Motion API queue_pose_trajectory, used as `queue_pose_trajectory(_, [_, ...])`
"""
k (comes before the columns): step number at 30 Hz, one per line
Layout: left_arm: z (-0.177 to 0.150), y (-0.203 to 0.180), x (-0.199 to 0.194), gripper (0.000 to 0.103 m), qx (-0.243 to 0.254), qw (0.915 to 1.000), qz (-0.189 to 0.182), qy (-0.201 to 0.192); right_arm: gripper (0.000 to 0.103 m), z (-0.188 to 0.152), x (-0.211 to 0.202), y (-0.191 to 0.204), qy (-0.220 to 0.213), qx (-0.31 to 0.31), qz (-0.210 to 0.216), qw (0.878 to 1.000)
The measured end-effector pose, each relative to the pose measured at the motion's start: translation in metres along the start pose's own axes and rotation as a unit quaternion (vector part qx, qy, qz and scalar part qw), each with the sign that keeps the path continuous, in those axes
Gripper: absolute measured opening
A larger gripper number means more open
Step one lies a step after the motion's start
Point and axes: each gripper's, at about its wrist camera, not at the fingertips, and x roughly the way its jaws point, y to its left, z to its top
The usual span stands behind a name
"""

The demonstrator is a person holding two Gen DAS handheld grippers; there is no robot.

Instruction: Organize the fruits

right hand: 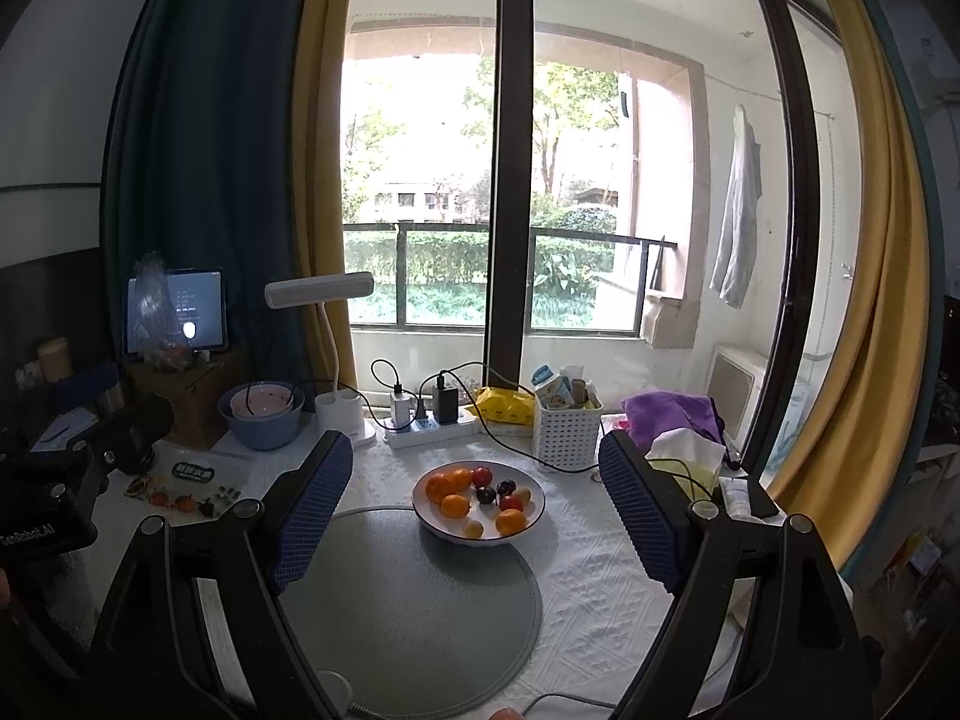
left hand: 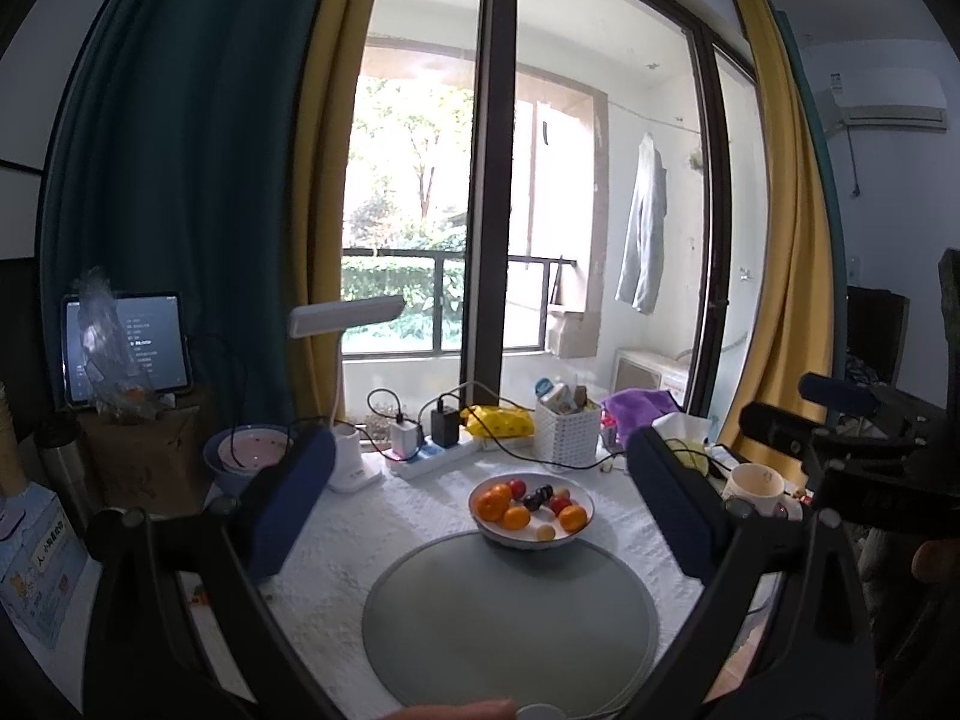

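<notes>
Nearest the cameras, both grippers hung above the table with nothing between their blue pads: the left gripper (left hand: 480, 516) stood wide apart, and the right gripper (right hand: 474, 510) stood just as wide. Below them lay a round grey mat (left hand: 510, 618), bare on its surface, on a white textured tablecloth (right hand: 600, 588).

At the mat's far edge sat the white bowl (right hand: 534, 516), its near rim overlapping the mat. All the fruit in view on the table lay in it: tangerines (right hand: 447, 483), red and dark plum-like fruits (right hand: 487, 495), and small yellowish ones (right hand: 474, 529), packed touching one another. That fits either fruit gathered into the bowl already or a mixed heap waiting to be sorted onto the mat; the scene alone could not settle which.

The risks, as I judged them, came from the crowding. Round fruit pinched off-centre between flat pads could squirt out and roll off the mat; a pad pushed in among neighbours could nudge them over the shallow rim, or tip the bowl.

Farther back, a black cable (right hand: 522, 450) trailed from the power strip (right hand: 429, 429) toward the bowl, near enough to snag a reaching finger. Beside it stood a white slatted basket (right hand: 567, 432) and the desk lamp (right hand: 327, 294), whose head overhung the back of the table.
</notes>
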Motion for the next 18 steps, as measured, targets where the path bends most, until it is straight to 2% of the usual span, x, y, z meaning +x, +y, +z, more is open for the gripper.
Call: queue_pose_trajectory(18, [-0.0008, -0.0021, 0.0002, 0.098, 0.002, 1.0000, 0.000, 0.002, 0.087, -0.0011, 0.0017, -0.0006, 0.002, 0.000, 0.001, 1.000])
